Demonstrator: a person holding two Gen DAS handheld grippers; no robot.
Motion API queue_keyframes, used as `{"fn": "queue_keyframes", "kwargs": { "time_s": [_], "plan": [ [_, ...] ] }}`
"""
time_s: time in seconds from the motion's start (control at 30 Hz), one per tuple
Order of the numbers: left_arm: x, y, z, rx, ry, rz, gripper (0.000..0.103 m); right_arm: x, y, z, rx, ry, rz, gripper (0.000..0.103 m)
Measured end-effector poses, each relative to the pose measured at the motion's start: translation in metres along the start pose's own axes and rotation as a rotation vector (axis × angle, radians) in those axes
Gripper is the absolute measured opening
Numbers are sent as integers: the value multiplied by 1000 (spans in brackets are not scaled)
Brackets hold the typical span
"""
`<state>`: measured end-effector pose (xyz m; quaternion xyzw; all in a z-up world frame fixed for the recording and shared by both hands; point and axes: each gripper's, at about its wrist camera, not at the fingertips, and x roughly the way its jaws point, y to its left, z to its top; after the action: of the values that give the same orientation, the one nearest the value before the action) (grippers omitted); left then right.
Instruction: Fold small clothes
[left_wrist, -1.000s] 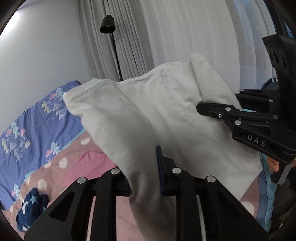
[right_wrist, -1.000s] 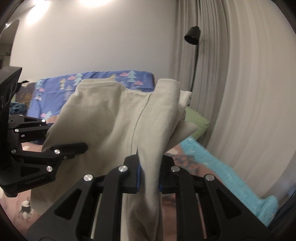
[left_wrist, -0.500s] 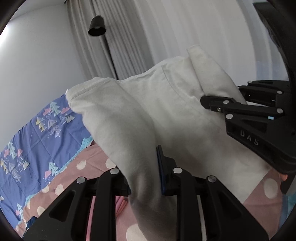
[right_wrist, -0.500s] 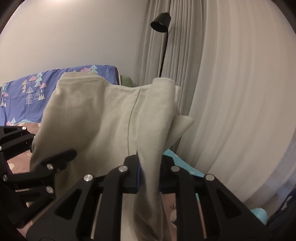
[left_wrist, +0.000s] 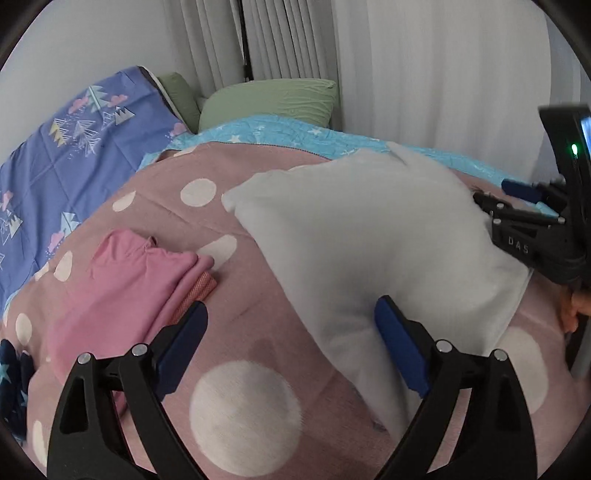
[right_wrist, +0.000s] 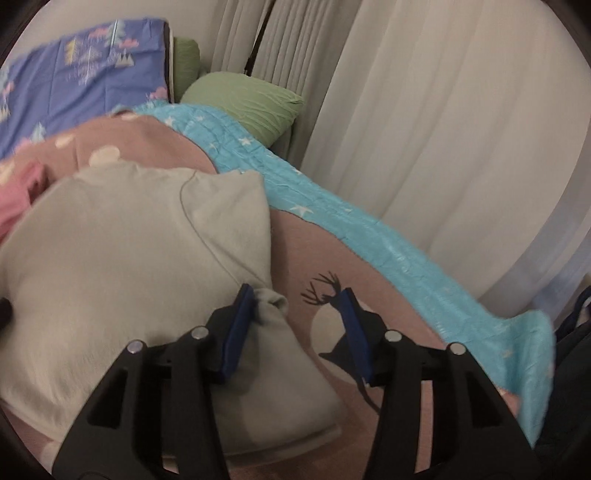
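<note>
Over dotted blanket (left_wrist: 258, 280): both hand-held grippers (left_wrist: 291, 336) (right_wrist: 297, 317) spread wide, holding nothing; cream garment (left_wrist: 369, 236) lying flat.

The navy star-print garment (left_wrist: 14, 373), left of the left hand-held gripper (left_wrist: 291, 343), is cut off by the frame edge.

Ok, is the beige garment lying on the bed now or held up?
Lying on the bed: the beige garment rests on the pink dotted blanket, both grippers open.
</note>
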<state>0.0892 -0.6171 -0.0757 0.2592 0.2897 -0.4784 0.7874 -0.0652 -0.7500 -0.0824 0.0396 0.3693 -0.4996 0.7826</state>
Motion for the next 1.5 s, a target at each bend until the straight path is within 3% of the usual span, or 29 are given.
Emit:
{"fn": "queue_keyframes", "kwargs": {
  "time_s": [0.1, 0.27, 0.5, 0.63, 0.7, 0.8, 1.0, 1.2, 1.33, 1.5],
  "plan": [
    [1, -7, -9, 10, 6, 25, 92, 2, 12, -1, -36, 13, -37, 49],
    [-11, -15, -16, 18, -19, 79, 92, 2, 7, -9, -6, 6, -21, 49],
    [-54, -28, -33, 33, -84, 32, 92, 8, 10, -3, 19, -18, -17, 50],
    [-79, -35, -42, 48, -97, -8, 93, -9, 9, -2, 21, -45, -42, 50],
    [-93, -39, -46, 76, -105, -16, 93, -31, 6, -1, 38, -65, -20, 50],
    [-114, -44, -48, 113, -139, -4, 94, -70, -6, -2, 81, -106, 94, 59],
    [-153, -44, -46, 56, -187, -30, 98, -153, -40, -22, 155, -141, 226, 66],
    [-197, -44, -50, -30, -230, -53, 102, -228, -58, -58, 198, -149, 288, 73],
    [-232, -47, -62, -69, -258, -50, 102, -289, -56, -86, 196, -214, 317, 79],
    [-283, -56, -93, -83, -286, 58, 102, -344, -48, -117, 203, -282, 287, 92]
  ]
}}
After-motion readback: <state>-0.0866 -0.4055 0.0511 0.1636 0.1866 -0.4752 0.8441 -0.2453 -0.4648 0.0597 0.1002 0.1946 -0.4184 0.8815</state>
